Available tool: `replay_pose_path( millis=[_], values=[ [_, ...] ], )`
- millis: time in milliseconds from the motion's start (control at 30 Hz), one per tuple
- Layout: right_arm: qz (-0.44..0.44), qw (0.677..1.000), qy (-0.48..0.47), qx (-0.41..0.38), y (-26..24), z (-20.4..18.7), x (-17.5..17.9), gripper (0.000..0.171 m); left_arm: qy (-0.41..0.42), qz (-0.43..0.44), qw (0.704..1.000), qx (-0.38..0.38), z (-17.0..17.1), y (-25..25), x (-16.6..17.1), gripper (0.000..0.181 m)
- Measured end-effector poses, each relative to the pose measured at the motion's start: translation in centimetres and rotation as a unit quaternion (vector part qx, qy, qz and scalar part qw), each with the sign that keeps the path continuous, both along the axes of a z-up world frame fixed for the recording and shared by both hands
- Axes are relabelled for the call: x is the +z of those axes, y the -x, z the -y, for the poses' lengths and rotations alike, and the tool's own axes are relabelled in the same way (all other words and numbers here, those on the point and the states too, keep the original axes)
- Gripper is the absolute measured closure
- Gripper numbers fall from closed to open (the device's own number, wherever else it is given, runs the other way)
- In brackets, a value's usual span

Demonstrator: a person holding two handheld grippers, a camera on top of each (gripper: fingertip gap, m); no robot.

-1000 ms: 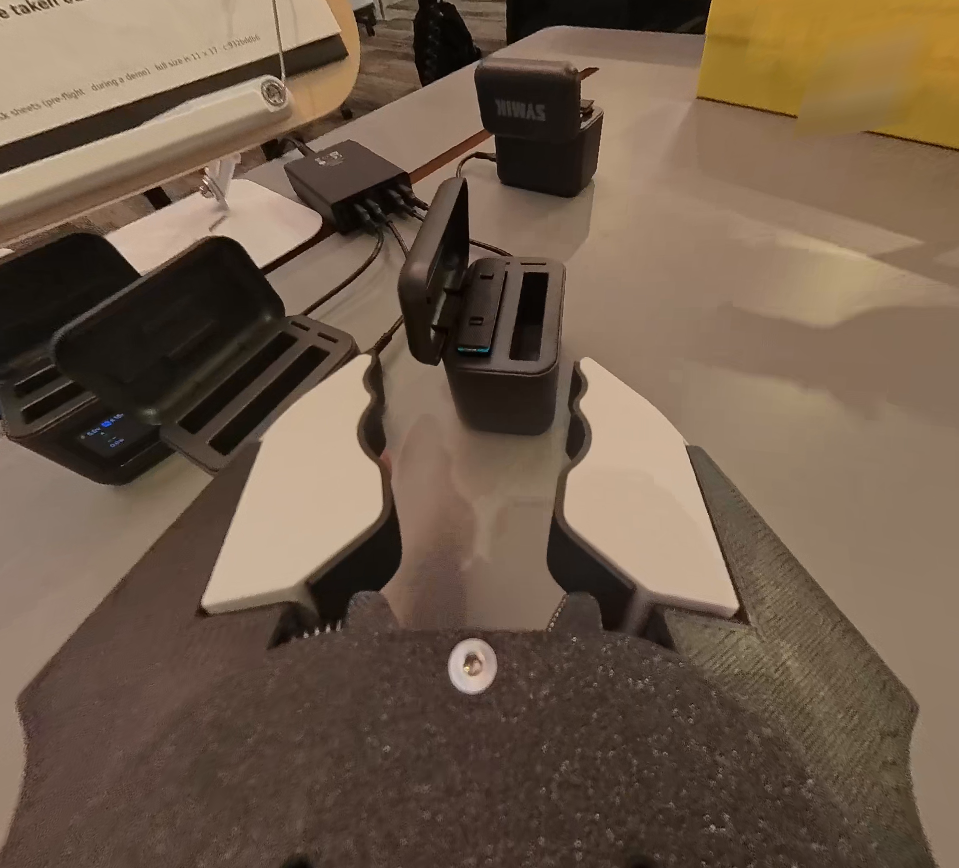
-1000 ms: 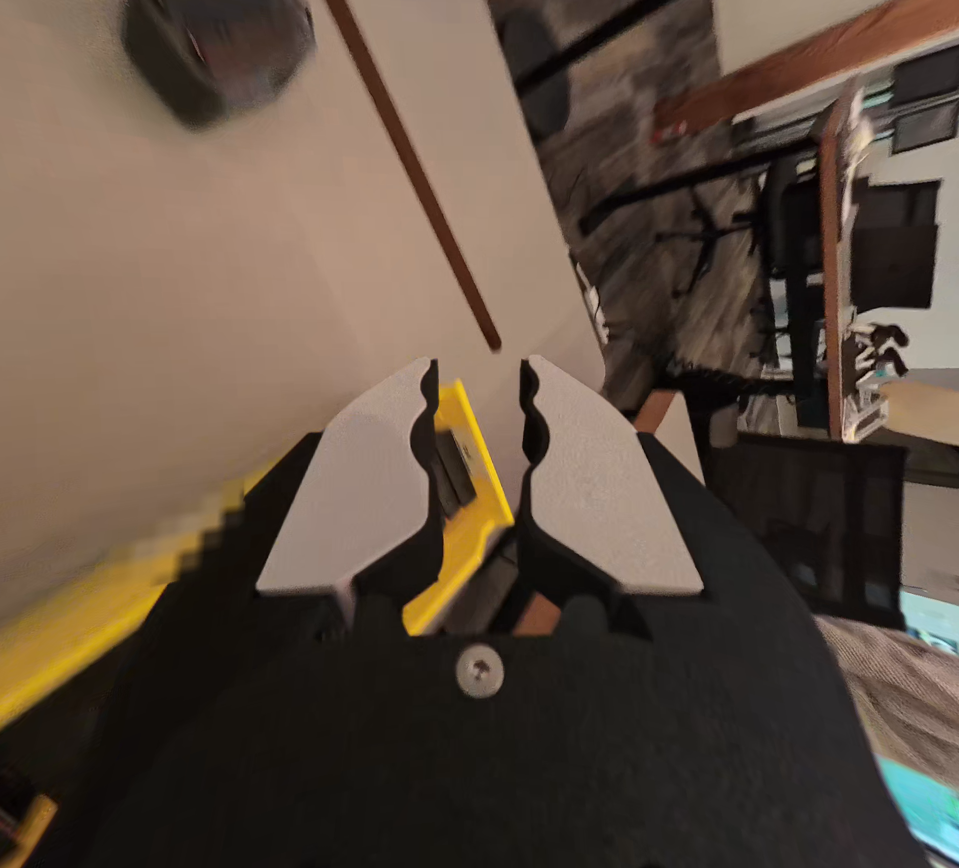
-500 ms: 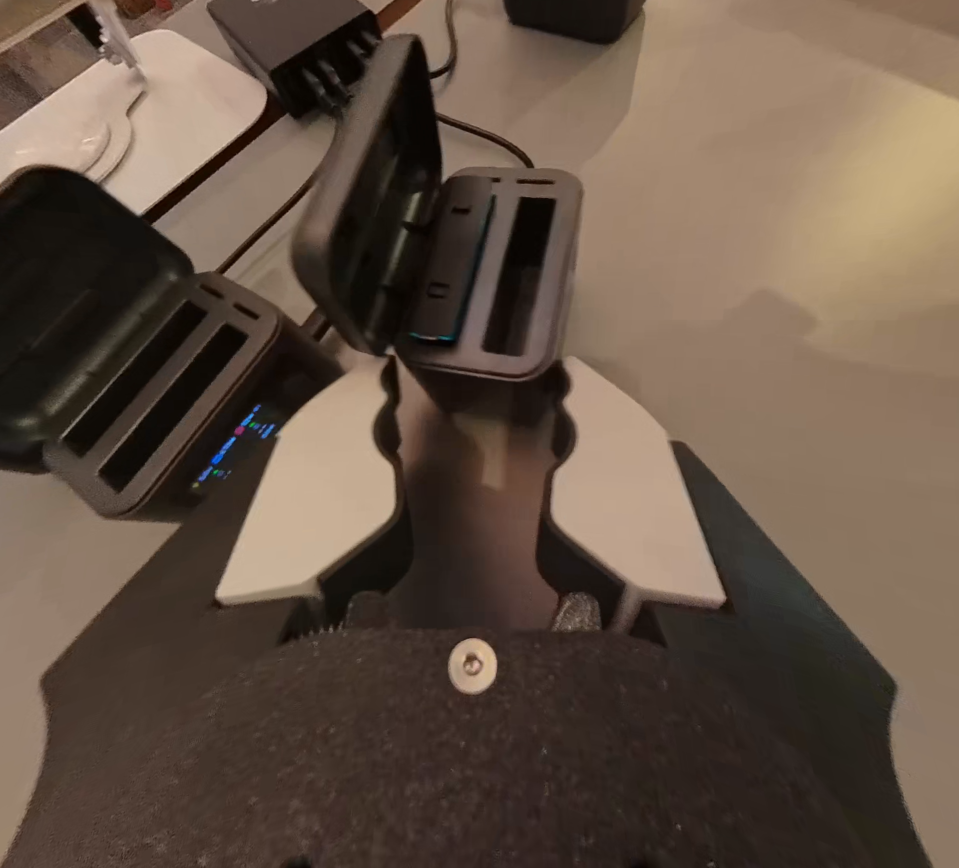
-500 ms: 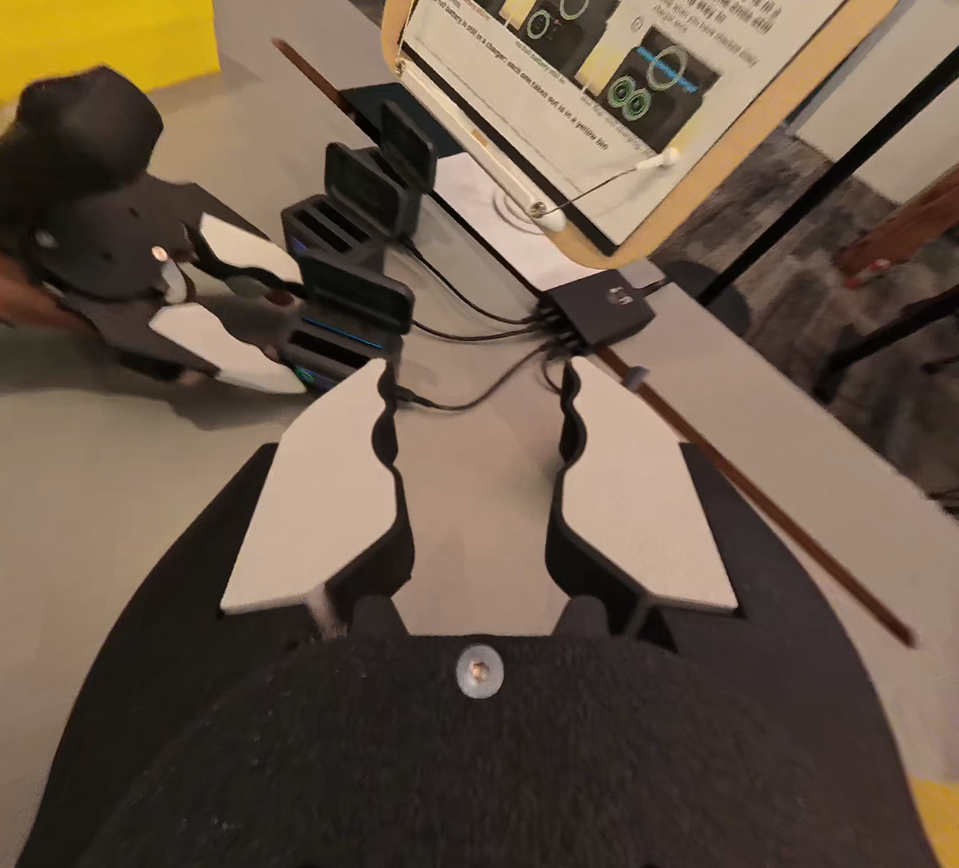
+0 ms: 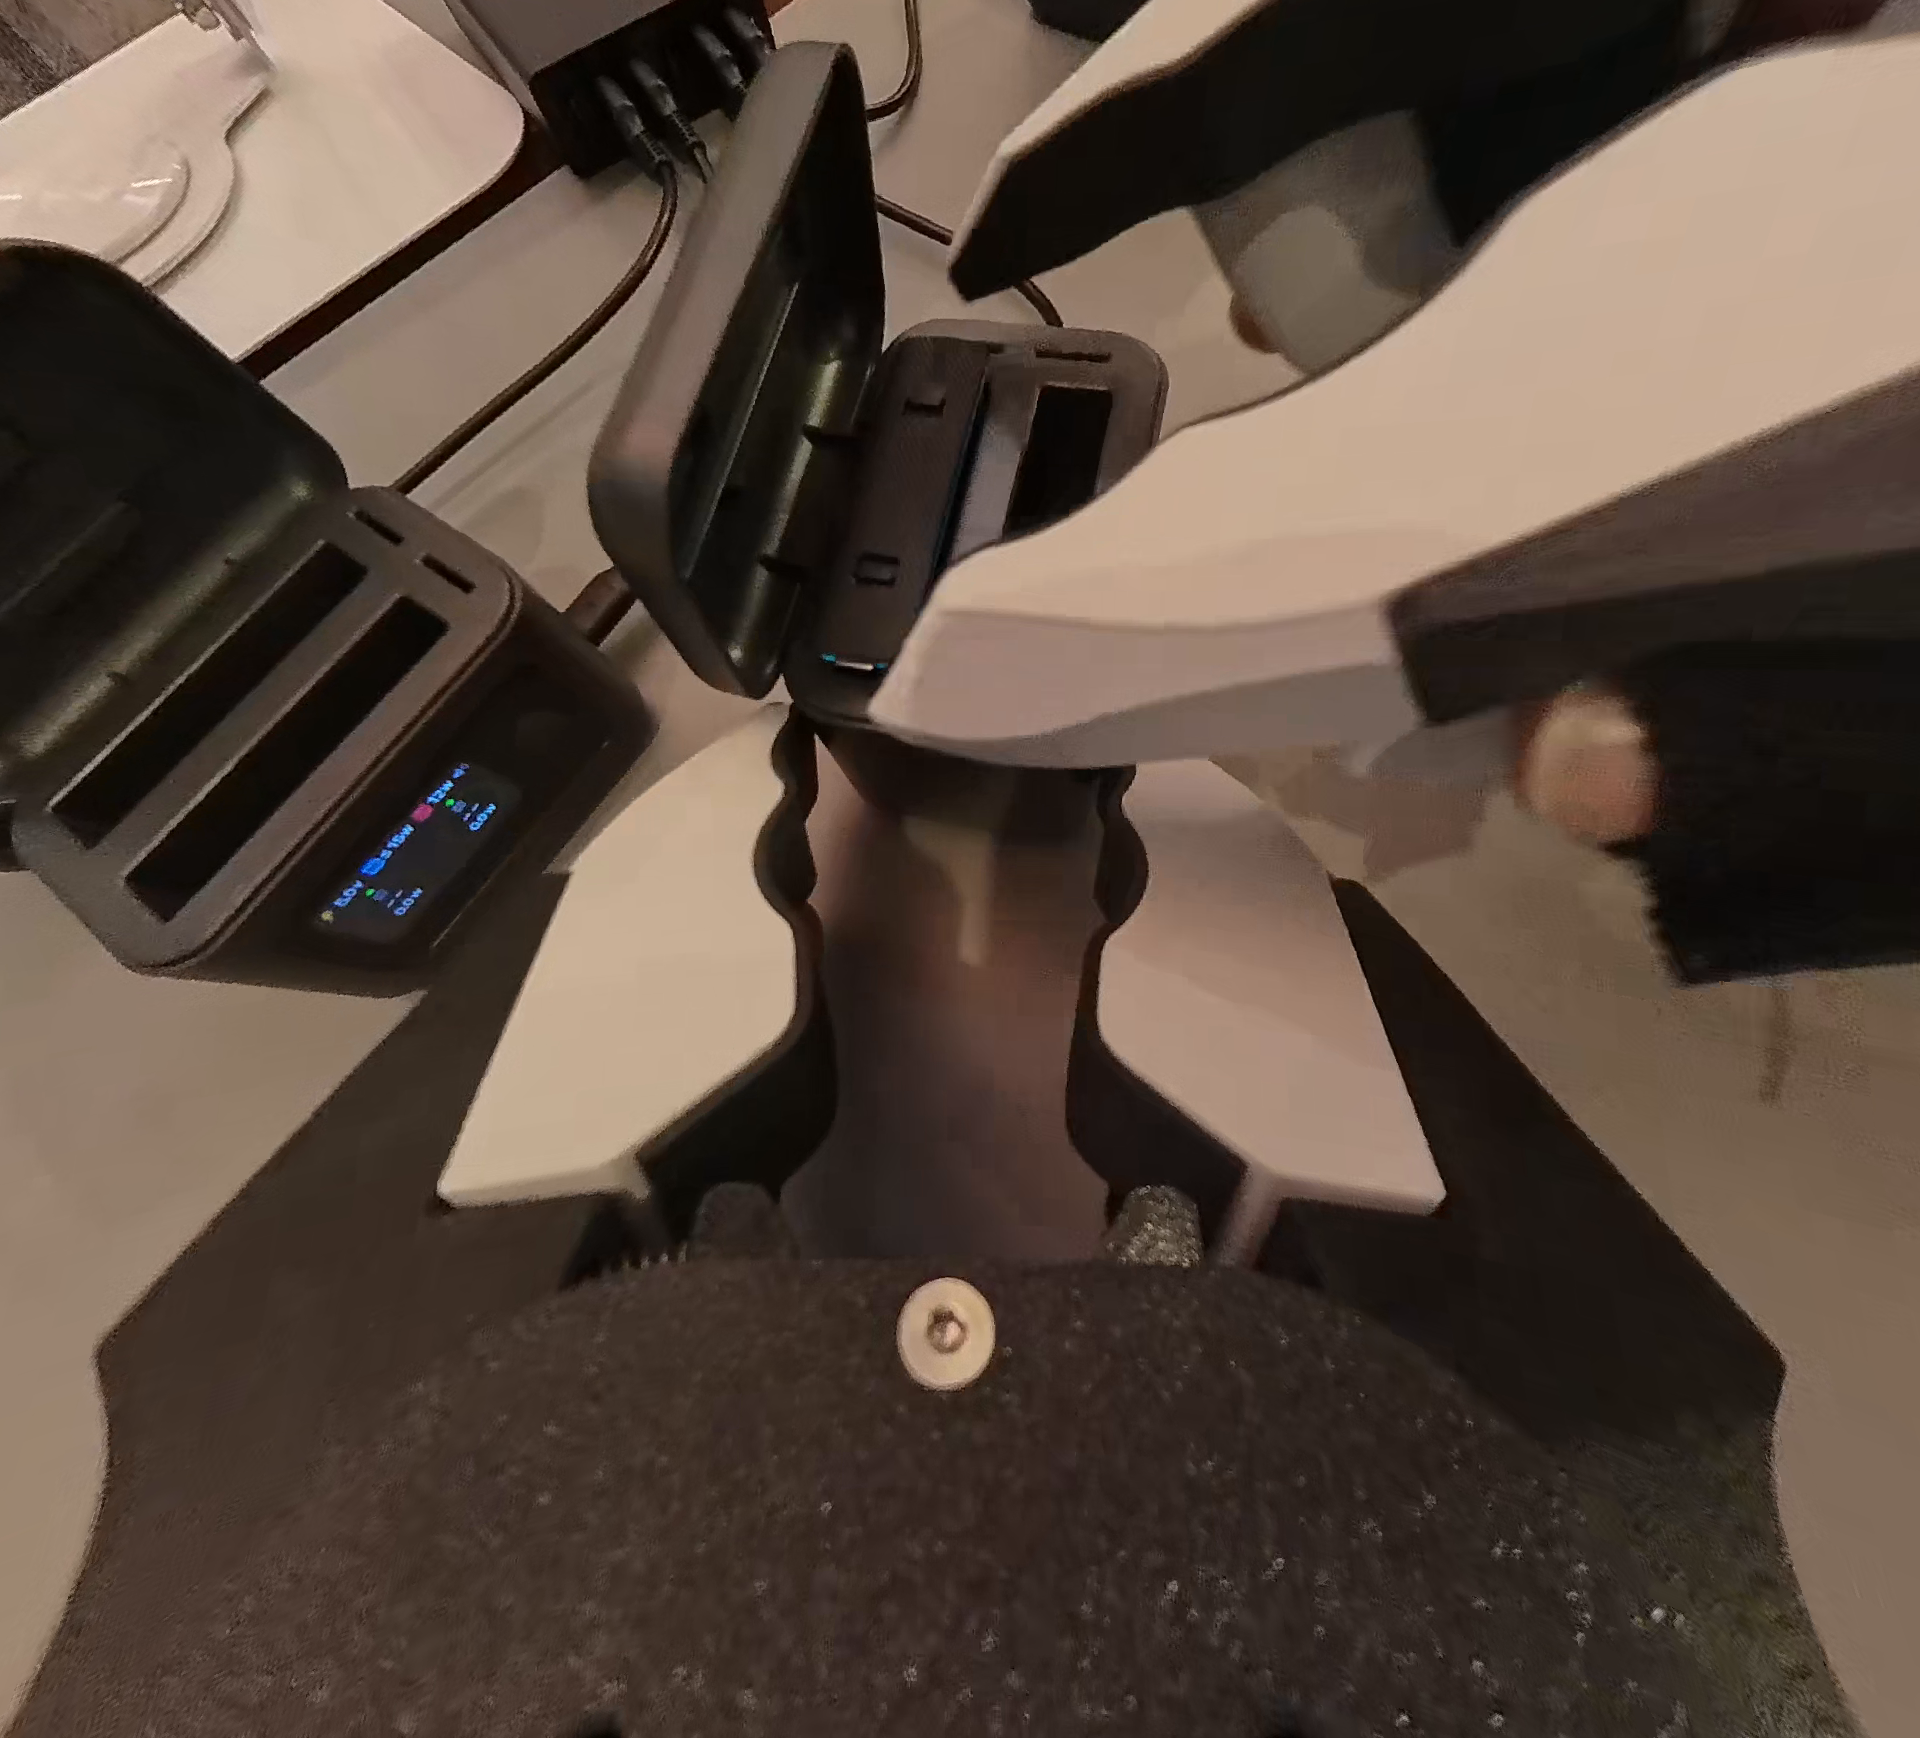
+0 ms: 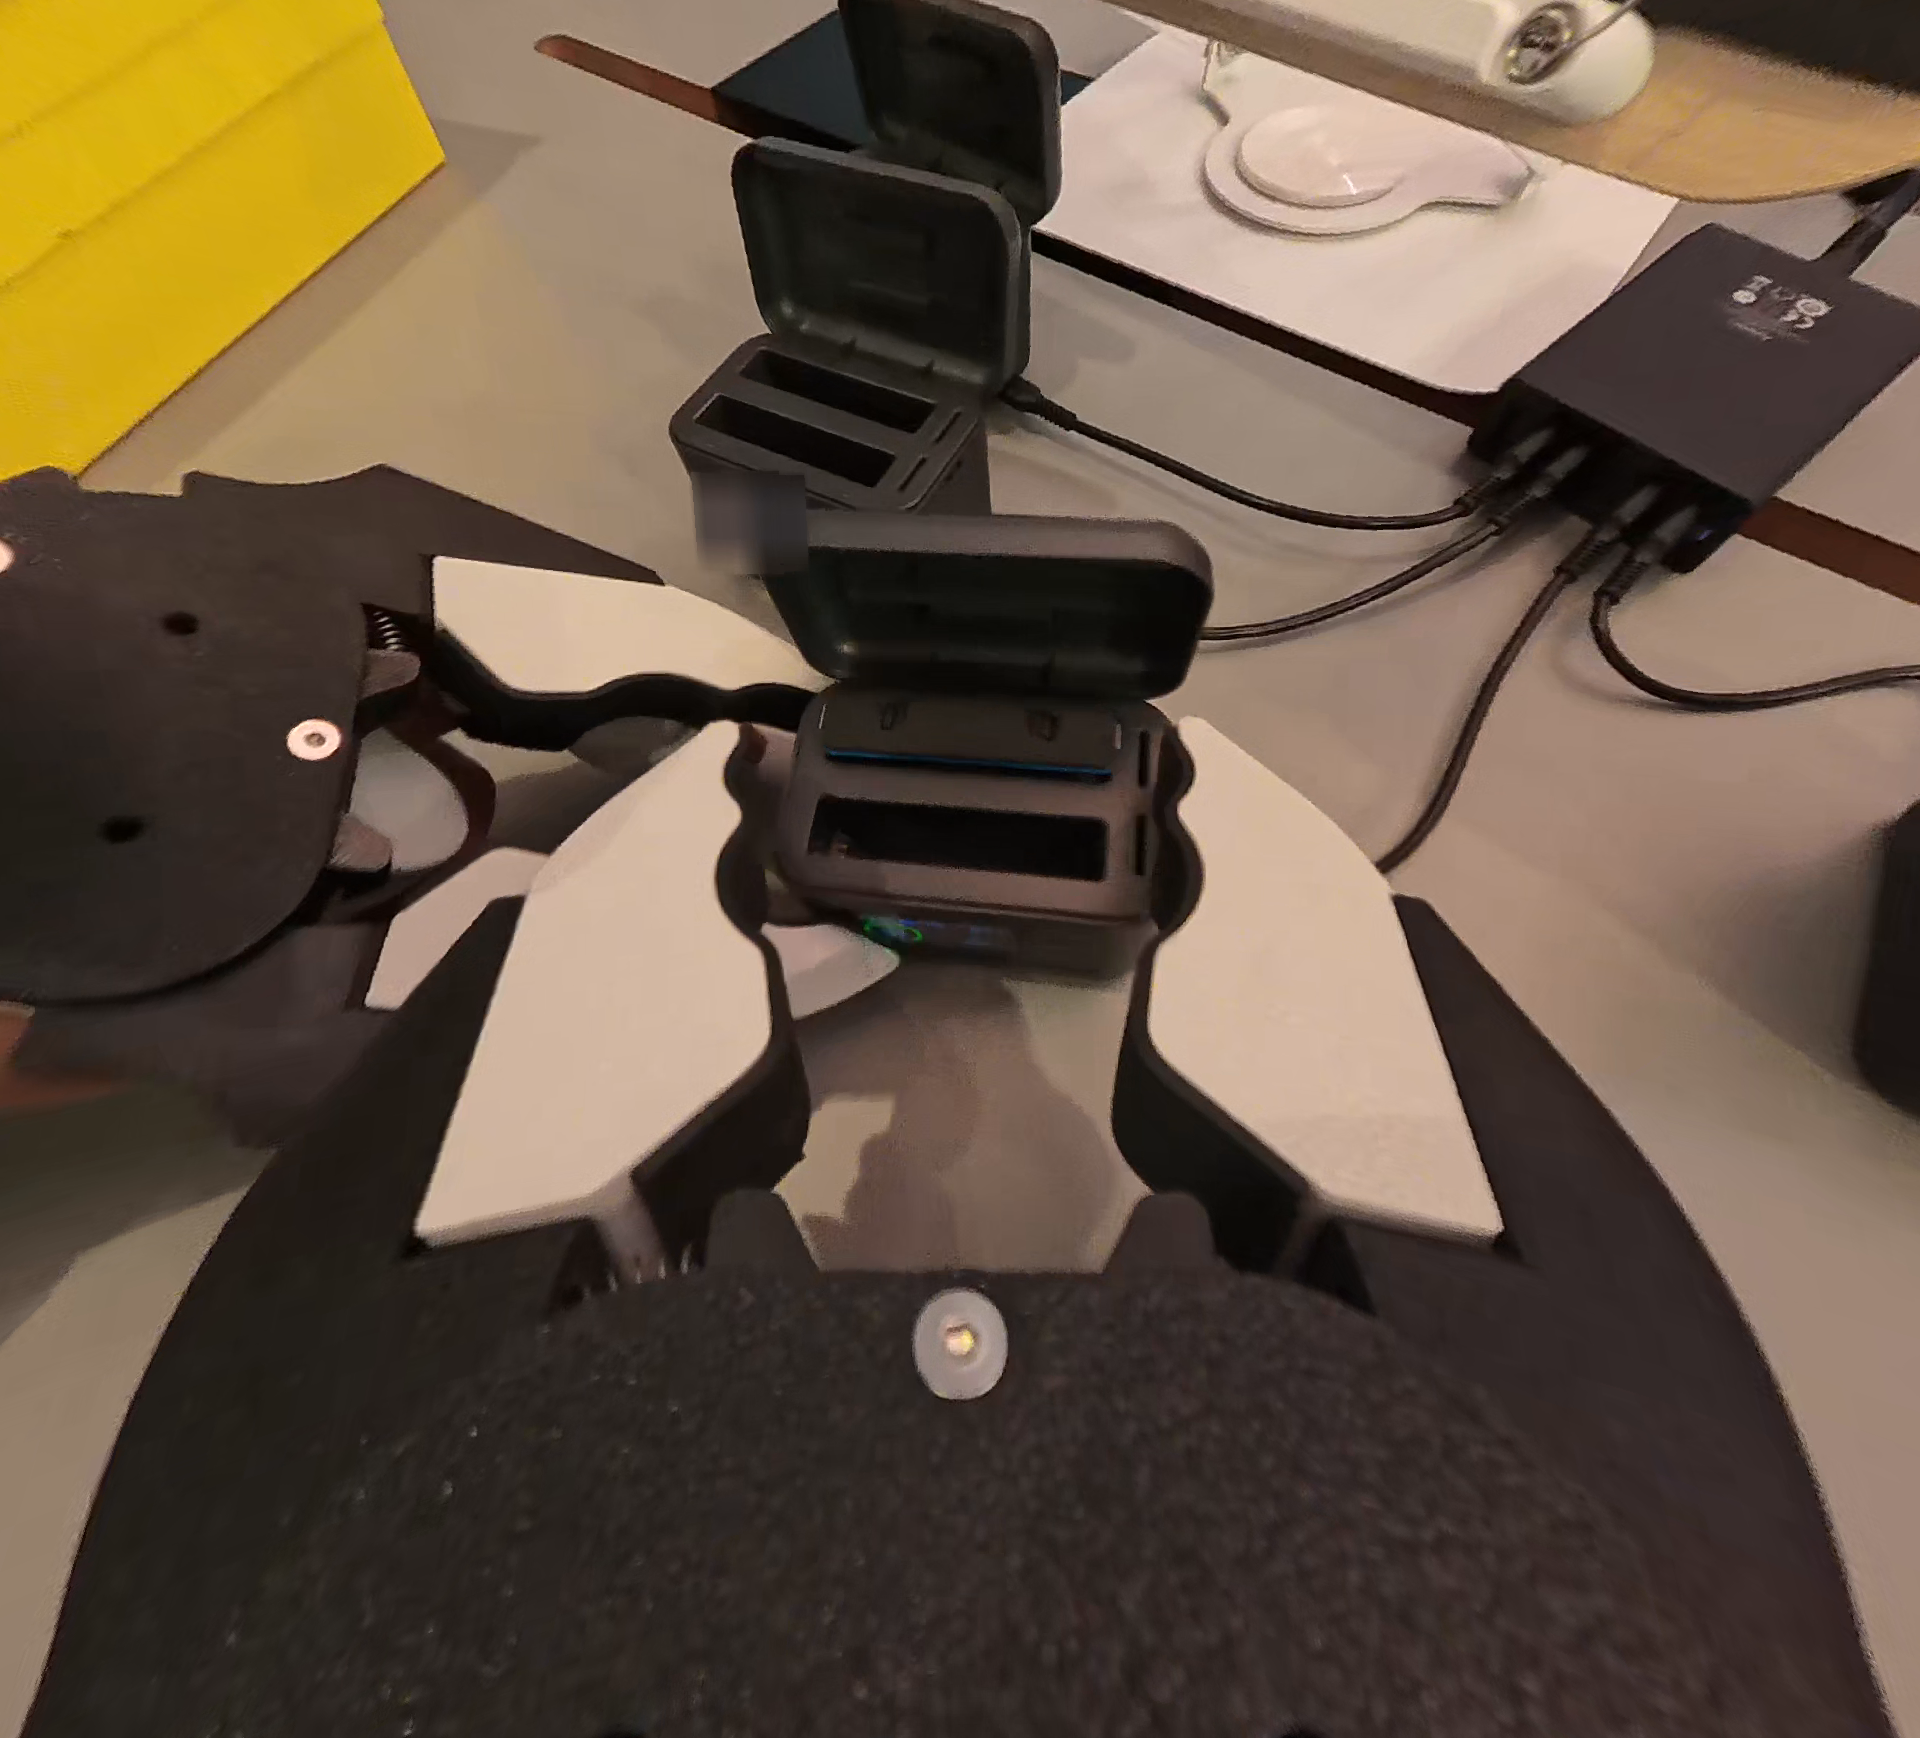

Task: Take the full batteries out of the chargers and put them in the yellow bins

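Charger (image 6: pixel 971 841) is braced at its base by the left gripper (image 5: pixel 951 789), frame centre. Right gripper (image 6: pixel 956 821), spread wide, straddles it; the battery (image 6: pixel 966 738) lies crosswise in the rear slot, just ahead.

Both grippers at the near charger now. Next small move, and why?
Probably lower the right gripper, jaws open, onto the one battery in the near charger, in the slot nearest the raised lid, then close on it. The left gripper appears to straddle the charger's body. The slot beside the battery looks empty, as do both slots of the next charger.
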State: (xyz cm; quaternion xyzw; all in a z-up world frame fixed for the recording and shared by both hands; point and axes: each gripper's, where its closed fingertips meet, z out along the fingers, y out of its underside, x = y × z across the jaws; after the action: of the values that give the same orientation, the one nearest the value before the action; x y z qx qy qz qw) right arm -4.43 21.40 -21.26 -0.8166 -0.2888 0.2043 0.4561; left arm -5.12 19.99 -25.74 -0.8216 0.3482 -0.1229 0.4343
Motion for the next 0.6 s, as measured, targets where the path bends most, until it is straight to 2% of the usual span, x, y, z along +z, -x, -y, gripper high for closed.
replay_pose_path(
  millis=[233, 600],
  values=[
    [0.04, 0.999, -0.013, -0.024, 0.44, -0.6, -1.07, 0.11, -0.001, 0.002, 1.0, 0.002, 0.11, 0.02, -0.01, 0.129],
    [0.026, 0.998, -0.051, -0.034, 0.4, -0.6, -0.83, 0.114, 0.006, 0.006, 1.0, 0.001, 0.28, 0.07, -0.12, 0.129]
  ],
)
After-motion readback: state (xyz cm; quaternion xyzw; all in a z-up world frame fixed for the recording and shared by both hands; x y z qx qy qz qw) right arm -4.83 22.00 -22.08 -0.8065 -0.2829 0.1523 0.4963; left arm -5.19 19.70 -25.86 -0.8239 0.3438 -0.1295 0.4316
